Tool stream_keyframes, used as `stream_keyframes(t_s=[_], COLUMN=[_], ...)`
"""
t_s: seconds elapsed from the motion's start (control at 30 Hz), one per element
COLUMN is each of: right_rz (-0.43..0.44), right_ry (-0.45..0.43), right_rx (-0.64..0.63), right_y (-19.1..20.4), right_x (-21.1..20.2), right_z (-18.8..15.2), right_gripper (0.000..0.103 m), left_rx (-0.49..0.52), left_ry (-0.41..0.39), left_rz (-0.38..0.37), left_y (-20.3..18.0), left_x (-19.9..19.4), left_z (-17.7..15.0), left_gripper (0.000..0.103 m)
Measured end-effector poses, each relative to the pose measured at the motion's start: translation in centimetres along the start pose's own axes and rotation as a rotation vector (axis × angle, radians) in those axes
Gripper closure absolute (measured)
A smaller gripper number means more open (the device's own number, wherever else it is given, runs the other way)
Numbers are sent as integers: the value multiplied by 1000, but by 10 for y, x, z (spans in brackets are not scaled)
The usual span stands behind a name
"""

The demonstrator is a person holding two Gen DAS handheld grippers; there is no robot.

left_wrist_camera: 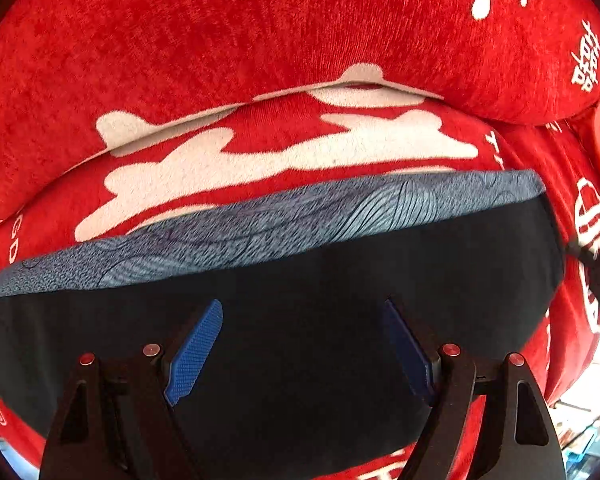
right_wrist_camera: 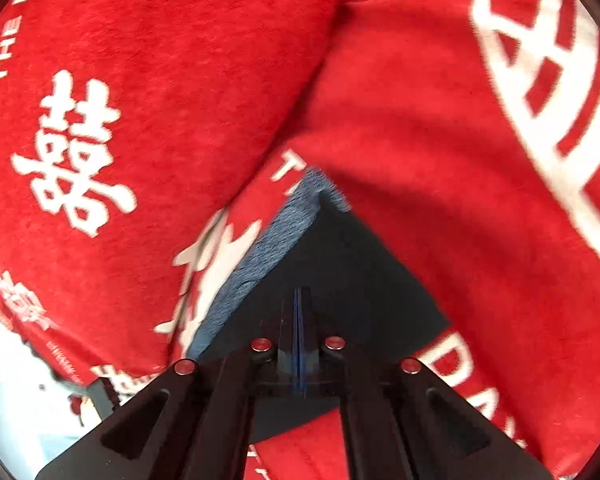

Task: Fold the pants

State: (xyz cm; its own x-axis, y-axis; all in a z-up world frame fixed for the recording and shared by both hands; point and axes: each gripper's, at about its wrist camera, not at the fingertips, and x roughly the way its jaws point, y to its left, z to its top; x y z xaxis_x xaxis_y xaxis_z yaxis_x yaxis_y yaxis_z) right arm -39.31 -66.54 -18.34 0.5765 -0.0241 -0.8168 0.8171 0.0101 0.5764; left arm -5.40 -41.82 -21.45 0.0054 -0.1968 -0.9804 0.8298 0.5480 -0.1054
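Note:
Dark navy pants (left_wrist_camera: pixel 300 344) with a blue-grey patterned waistband (left_wrist_camera: pixel 260 232) lie flat on a red bedspread (left_wrist_camera: pixel 220 40). My left gripper (left_wrist_camera: pixel 302 312) hovers over the dark fabric just below the waistband, jaws wide open and empty, blue pads (left_wrist_camera: pixel 196 352) showing. In the right wrist view the pants (right_wrist_camera: pixel 360 280) form a dark wedge with the waistband (right_wrist_camera: pixel 268 256) along its left edge. My right gripper (right_wrist_camera: pixel 298 296) is above that fabric, fingers pressed together with nothing visible between them.
A red pillow (left_wrist_camera: pixel 260 20) with white characters lies beyond the waistband; it also shows in the right wrist view (right_wrist_camera: pixel 140 120). A red blanket fold (right_wrist_camera: pixel 480 200) covers the pants' right side. The bed edge and floor (right_wrist_camera: pixel 16 392) show at lower left.

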Motion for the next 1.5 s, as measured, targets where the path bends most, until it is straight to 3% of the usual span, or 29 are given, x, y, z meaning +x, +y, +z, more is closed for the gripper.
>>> stream_keyframes(t_s=[0.07,0.13,0.2,0.23,0.27,0.3,0.43,0.5,0.53,0.6,0.67,0.7,0.73,0.8,0.87,0.9,0.93,1.03,1.17,1.27,1.3,1.33,1.4,1.5], right_rz=[-21,-26,-17,18,54,62,164,94,48,13,41,55,82,138,177,169,156,179,121,2,-59,-107,-184,-260], right_ry=[13,18,29,32,25,23,-45,-15,20,43,22,14,16,23,-5,-10,19,-2,-13,53,73,57,-7,-76], right_rx=[41,89,131,150,150,142,6,5,37,87,98,108,117,136,154,158,170,104,4,26,22,25,39,-40], right_y=[-15,-31,-46,-52,-52,-48,-5,-8,-17,-30,-38,-42,-45,-47,-45,-43,-39,-18,-7,-32,-37,-37,-33,-8], right_x=[-6,-8,-2,4,7,11,-2,7,16,18,9,7,10,21,36,39,45,20,-15,9,19,17,2,-26], right_z=[-12,-27,-31,-30,-27,-25,-6,-2,-2,-9,-19,-22,-23,-19,-10,-6,-1,2,-7,-5,-3,-3,-4,-13], right_gripper=[93,61,54,57,68,98,98,98,93,86,64,45,42,42,43,63,91,91,92,91,84,71,57,57], left_rx=[2,25,38,47,55,55,45,55,31,-19,-14,-11,-15,-43,-69,-62,-54,-46,-18,0,0,0,-4,-32], left_ry=[-34,-41,-34,-30,-24,-18,-72,-26,3,-15,-75,-81,-70,-17,-31,-36,-32,-13,9,-14,-5,-8,-56,-80], left_rz=[-3,0,-4,-3,10,22,33,84,85,56,76,90,98,107,102,115,125,91,74,112,108,111,150,193], left_y=[-4,-10,-13,-16,-18,-20,-21,-24,-22,-17,-14,-12,-9,-1,4,2,-1,-10,-29,-38,-37,-34,-17,20], left_x=[-5,-5,-3,-1,1,3,0,16,22,15,2,3,7,23,28,29,29,20,23,29,28,24,8,-8], left_z=[2,1,-2,-4,-6,-5,-3,3,7,13,16,18,19,20,20,21,21,19,7,10,13,17,21,23], left_gripper=[20,20,20,20,20,20,20,20,20,20,20,20,20,20,13,12,12,12,12,9,9,9,9,9])
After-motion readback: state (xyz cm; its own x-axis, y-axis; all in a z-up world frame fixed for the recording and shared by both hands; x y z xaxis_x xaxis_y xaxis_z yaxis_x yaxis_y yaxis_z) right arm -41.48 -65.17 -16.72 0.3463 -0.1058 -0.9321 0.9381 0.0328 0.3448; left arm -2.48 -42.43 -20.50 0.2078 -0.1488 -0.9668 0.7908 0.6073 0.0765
